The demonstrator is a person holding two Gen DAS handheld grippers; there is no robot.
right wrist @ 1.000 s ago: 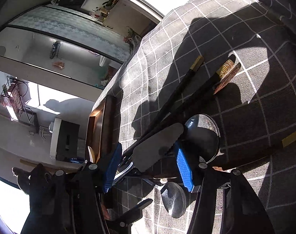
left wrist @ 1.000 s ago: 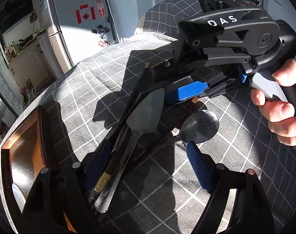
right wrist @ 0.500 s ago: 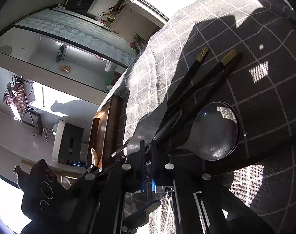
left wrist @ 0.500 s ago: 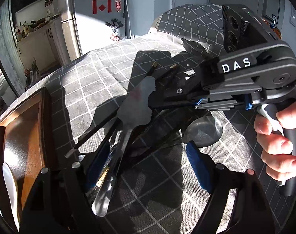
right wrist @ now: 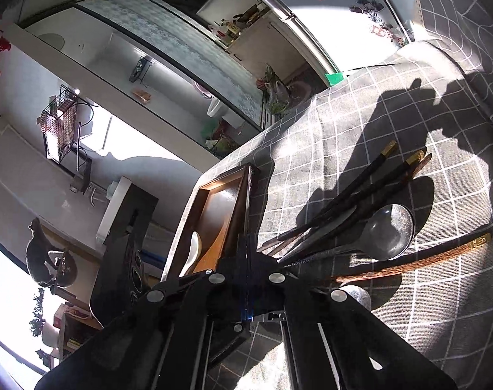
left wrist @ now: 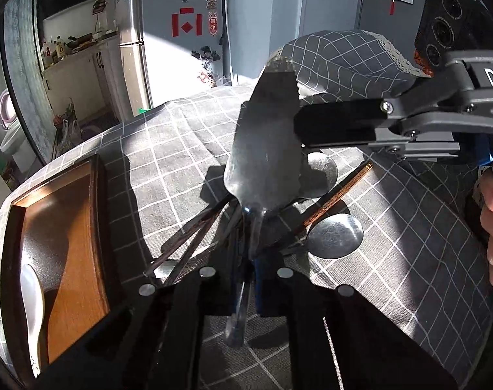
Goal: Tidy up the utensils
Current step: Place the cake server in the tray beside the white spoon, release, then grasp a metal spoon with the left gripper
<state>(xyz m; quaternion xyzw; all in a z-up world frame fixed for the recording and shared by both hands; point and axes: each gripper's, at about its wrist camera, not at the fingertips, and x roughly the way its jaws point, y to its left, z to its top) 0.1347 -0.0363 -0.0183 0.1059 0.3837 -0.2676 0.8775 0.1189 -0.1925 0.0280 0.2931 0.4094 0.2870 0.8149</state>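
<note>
My left gripper point(left wrist: 246, 279) is shut on the handle of a metal cake server point(left wrist: 266, 149) and holds its blade raised above the table. My right gripper point(left wrist: 298, 123) is shut on the blade's right edge; in the right wrist view its jaws point(right wrist: 246, 260) are closed with the blade seen edge-on between them. Below lie dark chopsticks point(right wrist: 360, 188), brown wooden chopsticks point(right wrist: 409, 265), a knife point(right wrist: 321, 230) and metal spoons point(left wrist: 334, 235) point(right wrist: 389, 230) in a heap on the checked cloth.
A wooden tray point(left wrist: 68, 227) stands at the table's left edge with a white ceramic spoon point(left wrist: 32, 295) in it; it also shows in the right wrist view point(right wrist: 214, 217). A cloth-covered chair back point(left wrist: 344, 61) rises behind the table. A fridge point(left wrist: 181, 32) stands beyond.
The left gripper has closed on the cake server's handle and the server has been lifted off the heap, blade tilted up. The right gripper stays closed on the blade.
</note>
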